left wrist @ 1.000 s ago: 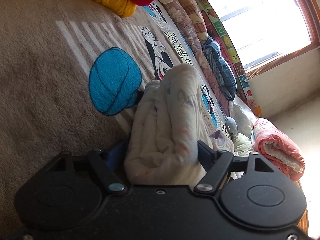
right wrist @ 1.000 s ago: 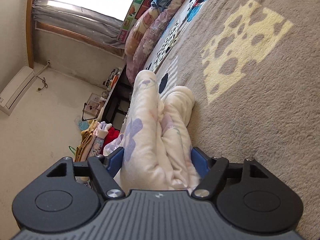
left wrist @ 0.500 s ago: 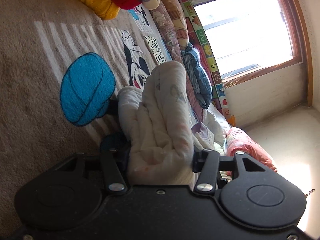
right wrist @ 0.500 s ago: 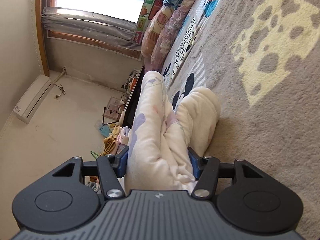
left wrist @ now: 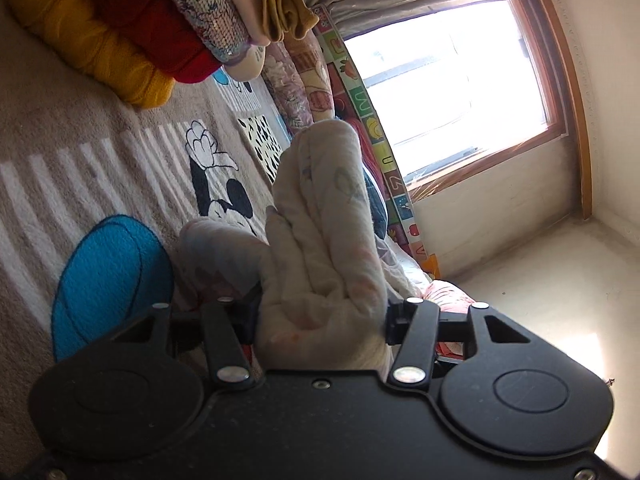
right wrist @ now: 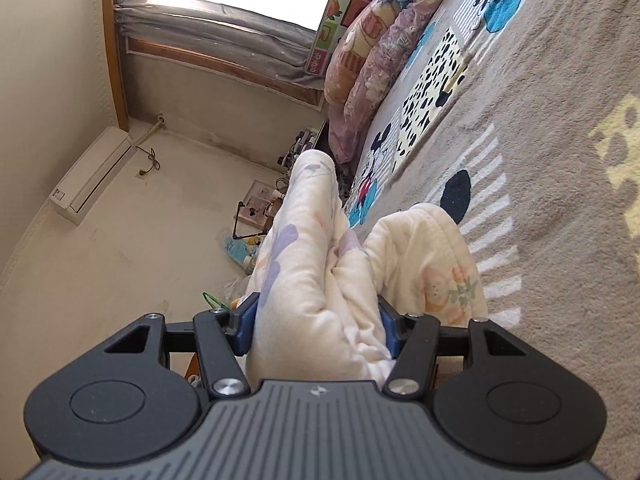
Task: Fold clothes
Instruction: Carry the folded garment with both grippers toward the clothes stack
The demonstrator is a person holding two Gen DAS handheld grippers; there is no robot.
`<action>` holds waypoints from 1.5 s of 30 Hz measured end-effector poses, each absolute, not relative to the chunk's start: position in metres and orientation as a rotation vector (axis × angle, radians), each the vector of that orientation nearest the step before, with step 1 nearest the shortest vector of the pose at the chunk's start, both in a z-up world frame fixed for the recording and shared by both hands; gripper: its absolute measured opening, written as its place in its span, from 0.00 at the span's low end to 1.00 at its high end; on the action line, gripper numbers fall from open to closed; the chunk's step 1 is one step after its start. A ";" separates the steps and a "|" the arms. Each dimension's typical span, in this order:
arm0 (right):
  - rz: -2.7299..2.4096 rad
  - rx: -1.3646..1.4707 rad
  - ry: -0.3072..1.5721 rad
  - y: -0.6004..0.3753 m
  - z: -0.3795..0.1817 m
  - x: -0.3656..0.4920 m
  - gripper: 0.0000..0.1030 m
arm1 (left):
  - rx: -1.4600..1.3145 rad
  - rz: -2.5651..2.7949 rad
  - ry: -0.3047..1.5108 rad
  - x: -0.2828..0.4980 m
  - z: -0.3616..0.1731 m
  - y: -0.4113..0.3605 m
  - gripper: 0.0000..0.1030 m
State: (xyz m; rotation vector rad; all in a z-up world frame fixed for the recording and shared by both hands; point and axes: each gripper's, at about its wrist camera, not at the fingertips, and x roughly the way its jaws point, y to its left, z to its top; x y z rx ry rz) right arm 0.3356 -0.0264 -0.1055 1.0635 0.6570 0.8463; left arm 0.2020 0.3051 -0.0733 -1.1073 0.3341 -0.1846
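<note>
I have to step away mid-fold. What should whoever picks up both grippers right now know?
Left gripper: clamped on a thick bunch of the cream printed garment.
Right gripper: clamped on another bunch of the same garment.
Garment: bunched between both, part resting on the grey cartoon blanket.
Done: both grips taken.
Left: lay it flat, make the folds, and set it with the folded pile.

- A wood-framed window [left wrist: 460, 92] glows with bright daylight, a grey curtain [left wrist: 400, 4] bunched along its edge.
- Plain beige walls [left wrist: 500, 208] meet a pale ceiling [right wrist: 120, 240].
- A white air conditioner [right wrist: 90, 172] is mounted there.
- A cartoon-print blanket [right wrist: 560, 160] covers the bed.
- Folded quilts [right wrist: 368, 64] are stacked by the window.
</note>
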 end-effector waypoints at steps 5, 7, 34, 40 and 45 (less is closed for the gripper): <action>0.830 1.104 0.668 -0.016 -0.112 0.352 0.56 | -1.109 -0.174 0.325 0.227 -0.070 0.317 0.50; 0.839 1.107 0.655 -0.015 -0.108 0.357 0.56 | -1.103 -0.169 0.325 0.235 -0.069 0.321 0.50; 0.639 0.912 0.769 0.007 -0.141 0.377 0.74 | -1.092 0.040 0.513 0.254 -0.110 0.329 0.55; 0.666 0.961 0.751 0.009 -0.144 0.381 0.66 | -1.117 -0.033 0.457 0.257 -0.108 0.331 0.50; 0.770 0.995 0.671 0.015 -0.132 0.385 0.63 | -1.075 -0.104 0.368 0.260 -0.091 0.330 0.49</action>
